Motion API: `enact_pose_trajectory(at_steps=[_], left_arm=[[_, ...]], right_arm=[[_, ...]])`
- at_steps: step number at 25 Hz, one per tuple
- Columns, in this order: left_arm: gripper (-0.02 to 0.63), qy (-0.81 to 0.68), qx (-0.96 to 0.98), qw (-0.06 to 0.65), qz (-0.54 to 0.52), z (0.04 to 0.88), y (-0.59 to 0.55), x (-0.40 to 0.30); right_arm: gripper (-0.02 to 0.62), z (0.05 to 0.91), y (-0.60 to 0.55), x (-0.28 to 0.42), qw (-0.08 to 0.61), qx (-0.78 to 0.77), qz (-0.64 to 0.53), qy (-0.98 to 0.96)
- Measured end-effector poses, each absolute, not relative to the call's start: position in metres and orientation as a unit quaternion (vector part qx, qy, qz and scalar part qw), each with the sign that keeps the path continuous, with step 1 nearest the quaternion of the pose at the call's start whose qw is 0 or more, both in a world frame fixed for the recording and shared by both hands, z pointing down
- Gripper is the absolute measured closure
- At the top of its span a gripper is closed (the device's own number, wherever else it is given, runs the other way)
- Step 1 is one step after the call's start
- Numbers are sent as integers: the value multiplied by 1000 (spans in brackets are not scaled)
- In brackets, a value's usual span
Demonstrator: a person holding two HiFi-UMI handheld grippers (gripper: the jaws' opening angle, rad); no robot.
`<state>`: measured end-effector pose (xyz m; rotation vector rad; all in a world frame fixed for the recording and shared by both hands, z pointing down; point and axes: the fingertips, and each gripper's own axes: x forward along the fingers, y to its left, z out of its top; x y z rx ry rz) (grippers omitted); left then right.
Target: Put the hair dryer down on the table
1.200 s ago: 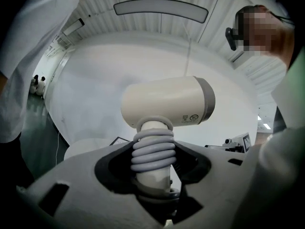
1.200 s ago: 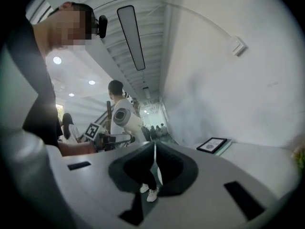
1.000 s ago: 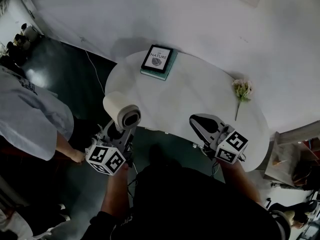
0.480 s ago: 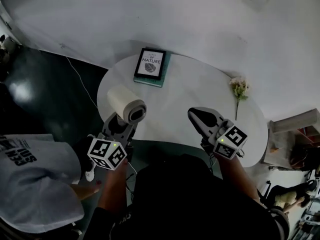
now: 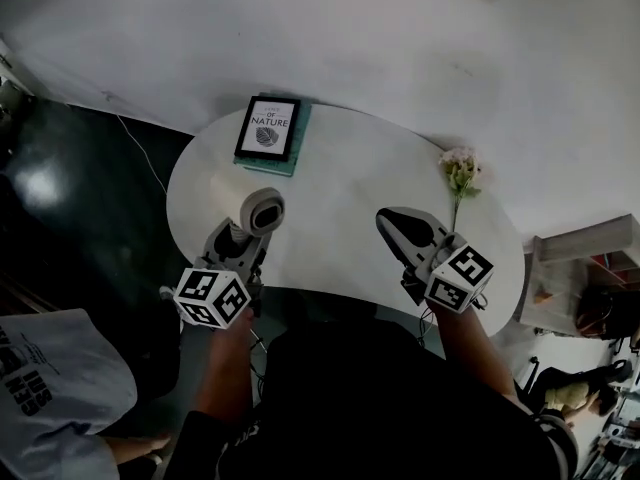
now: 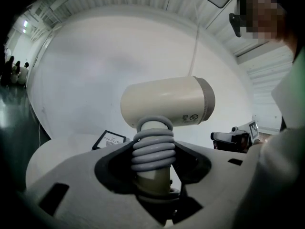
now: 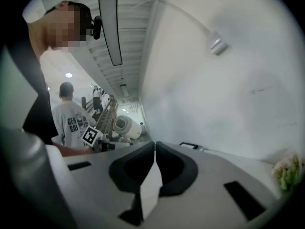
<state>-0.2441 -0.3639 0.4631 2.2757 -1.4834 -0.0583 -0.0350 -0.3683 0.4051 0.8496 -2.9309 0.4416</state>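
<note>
My left gripper (image 5: pixel 240 244) is clamped on the hair dryer (image 6: pixel 167 101) handle, hanging over the table (image 5: pixel 340 188) — not set down yet. And my right gripper (image 5: pixel 395 226) is pinched together, empty

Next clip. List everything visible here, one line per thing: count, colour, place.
table: 1, white, oval, centre of the head view
hair dryer: 1, cream, grey cord coiled round its handle, over the table's near left part
books: 2 stacked, dark cover over teal, table's far left edge
flower sprig: 1, pale pink, green stem, table's right side
bystander: 1, grey printed T-shirt, lower left on the floor
left gripper: 1, grey, clamped on the hair dryer's handle
right gripper: 1, grey, jaws together, empty, over the table's near right part
</note>
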Motion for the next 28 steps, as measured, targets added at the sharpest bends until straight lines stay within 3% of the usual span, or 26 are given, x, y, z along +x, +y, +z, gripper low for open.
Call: enact_pose_trajectory(at_steps=[10,28], left_arm=[[383,-576,782,237,15,495,-378,-159],[383,-547,786,270,104,569,-466,-151]], right_arm=[[580,435,-389,56,43,232,167,-957],[588,457,-420,45,61,249,194,-947]])
